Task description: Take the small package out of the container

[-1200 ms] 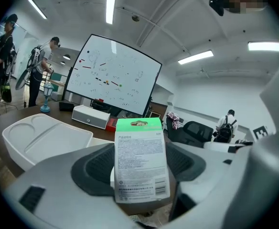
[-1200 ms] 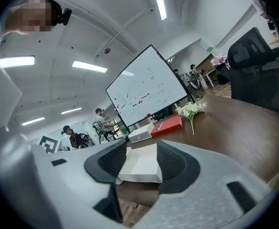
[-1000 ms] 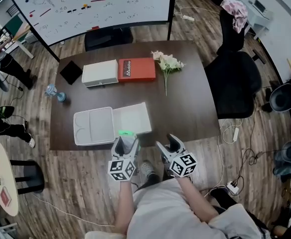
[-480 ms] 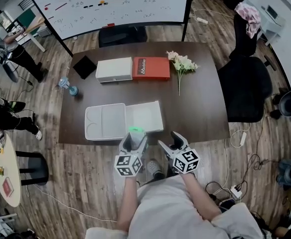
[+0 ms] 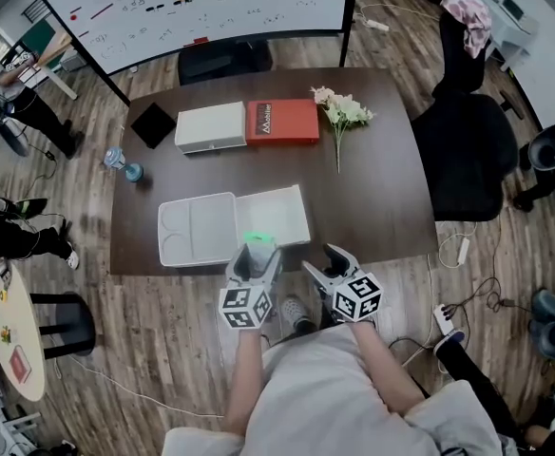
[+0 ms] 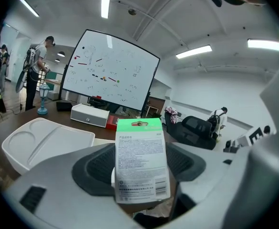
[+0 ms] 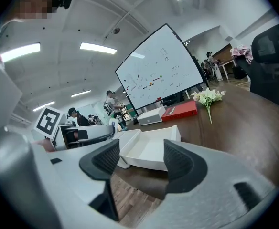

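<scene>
My left gripper (image 5: 256, 257) is shut on the small package (image 6: 142, 161), a white card with a green top that stands upright between the pads. It hangs just over the near edge of the brown table (image 5: 373, 198), in front of the open white container (image 5: 276, 217) and its lid (image 5: 197, 228). The package's green top (image 5: 257, 240) shows in the head view. My right gripper (image 5: 327, 262) is beside it to the right. Its jaws have just been closing a little but stand wide apart with nothing between them (image 7: 139, 163). The container (image 7: 151, 151) looks bare inside.
At the table's far side lie a white box (image 5: 209, 126), a red box (image 5: 282, 122), a black pad (image 5: 152, 124) and a bunch of flowers (image 5: 339, 112). A black office chair (image 5: 463, 145) stands to the right. A whiteboard (image 5: 192, 3) is beyond the table.
The head view has shifted a little. Both grippers stay at the table's near edge, and the package is still in the left one.
</scene>
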A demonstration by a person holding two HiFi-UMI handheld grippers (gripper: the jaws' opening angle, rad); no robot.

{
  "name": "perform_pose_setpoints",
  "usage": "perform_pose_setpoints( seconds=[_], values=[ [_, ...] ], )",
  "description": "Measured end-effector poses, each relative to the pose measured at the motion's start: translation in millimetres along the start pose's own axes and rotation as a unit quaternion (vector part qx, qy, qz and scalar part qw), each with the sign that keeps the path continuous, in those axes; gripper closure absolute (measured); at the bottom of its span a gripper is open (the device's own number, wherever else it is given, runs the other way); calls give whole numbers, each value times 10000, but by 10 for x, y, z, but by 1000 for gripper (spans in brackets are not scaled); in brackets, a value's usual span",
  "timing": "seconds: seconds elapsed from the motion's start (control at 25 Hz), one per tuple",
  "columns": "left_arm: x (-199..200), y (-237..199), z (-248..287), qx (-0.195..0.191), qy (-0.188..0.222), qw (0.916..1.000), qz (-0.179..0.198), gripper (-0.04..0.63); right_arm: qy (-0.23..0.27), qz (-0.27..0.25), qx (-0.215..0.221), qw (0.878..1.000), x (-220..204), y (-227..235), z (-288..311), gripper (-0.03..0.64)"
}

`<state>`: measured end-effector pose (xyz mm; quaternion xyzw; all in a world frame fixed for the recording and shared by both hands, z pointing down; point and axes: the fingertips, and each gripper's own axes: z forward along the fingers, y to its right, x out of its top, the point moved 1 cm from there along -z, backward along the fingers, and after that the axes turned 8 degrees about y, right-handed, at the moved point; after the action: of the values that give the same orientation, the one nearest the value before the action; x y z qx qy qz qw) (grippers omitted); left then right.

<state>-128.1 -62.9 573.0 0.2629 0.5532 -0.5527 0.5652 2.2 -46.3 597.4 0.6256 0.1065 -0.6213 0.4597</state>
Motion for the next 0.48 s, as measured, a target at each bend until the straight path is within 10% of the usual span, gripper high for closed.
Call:
perform_pose_setpoints(
  seconds=[0.48],
  values=[
    [46, -197, -49, 221, 38, 9997, -33, 276, -269, 3, 98, 9996, -84, -13, 115, 449]
  ],
)
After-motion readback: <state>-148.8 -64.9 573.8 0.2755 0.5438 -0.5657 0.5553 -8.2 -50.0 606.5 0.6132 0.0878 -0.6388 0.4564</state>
